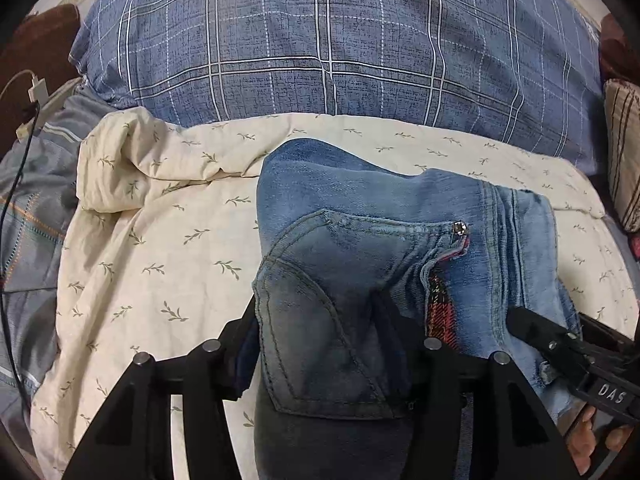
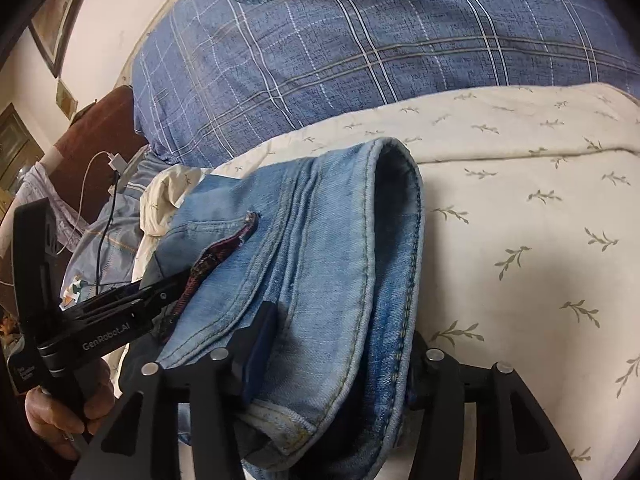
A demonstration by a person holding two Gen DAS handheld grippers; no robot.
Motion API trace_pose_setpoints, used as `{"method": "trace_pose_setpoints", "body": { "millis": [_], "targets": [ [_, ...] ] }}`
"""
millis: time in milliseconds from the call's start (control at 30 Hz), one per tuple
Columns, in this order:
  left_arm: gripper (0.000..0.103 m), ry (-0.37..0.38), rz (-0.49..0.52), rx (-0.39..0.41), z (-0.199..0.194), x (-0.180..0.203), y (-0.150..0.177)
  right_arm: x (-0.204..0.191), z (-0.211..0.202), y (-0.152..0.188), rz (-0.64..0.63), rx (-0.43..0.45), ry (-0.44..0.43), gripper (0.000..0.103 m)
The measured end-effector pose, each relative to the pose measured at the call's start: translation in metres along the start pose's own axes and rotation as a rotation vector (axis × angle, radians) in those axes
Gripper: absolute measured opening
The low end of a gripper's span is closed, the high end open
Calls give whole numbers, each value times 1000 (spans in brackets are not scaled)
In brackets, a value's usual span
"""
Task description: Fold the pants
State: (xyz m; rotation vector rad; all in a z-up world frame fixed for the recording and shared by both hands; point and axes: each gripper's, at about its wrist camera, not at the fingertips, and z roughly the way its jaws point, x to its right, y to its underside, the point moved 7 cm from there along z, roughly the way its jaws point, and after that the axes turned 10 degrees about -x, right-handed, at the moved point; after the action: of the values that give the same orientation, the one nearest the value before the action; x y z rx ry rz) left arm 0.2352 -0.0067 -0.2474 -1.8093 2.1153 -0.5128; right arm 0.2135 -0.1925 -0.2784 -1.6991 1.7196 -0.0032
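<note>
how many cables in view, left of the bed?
2. A white cable with its white plug, and a black cable hanging just beside it, both at the bed's left edge. More may be hidden under bedding.

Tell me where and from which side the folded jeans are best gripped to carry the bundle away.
Probably the near edge of the folded jeans, from the person's side, one gripper at each end. Every layer stacks there: the left gripper straddles the pocket end, the right gripper the hem end, jaws part open around the denim. The far fold on the cream quilt is rounded and offers less to pinch.
</note>
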Motion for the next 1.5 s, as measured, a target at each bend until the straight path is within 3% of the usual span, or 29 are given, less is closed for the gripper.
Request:
{"method": "trace_pose_setpoints", "body": {
  "millis": [267, 433, 800, 1067, 1500],
  "targets": [
    [61, -93, 33, 15, -1, 1, 1, 2, 3, 1, 0, -8, -5, 59],
    [62, -205, 106, 72, -21, 10, 0, 2, -3, 1, 16, -6, -21, 59],
    [67, -234, 96, 245, -96, 14, -3, 0, -40, 4, 9, 93, -64, 59],
    [68, -239, 120, 324, -142, 27, 9, 3, -71, 14, -1, 175, -72, 59],
    [72, -227, 101, 375, -186, 25, 39, -2, -112, 46, -81, 271, 74, 59]
  ]
}}
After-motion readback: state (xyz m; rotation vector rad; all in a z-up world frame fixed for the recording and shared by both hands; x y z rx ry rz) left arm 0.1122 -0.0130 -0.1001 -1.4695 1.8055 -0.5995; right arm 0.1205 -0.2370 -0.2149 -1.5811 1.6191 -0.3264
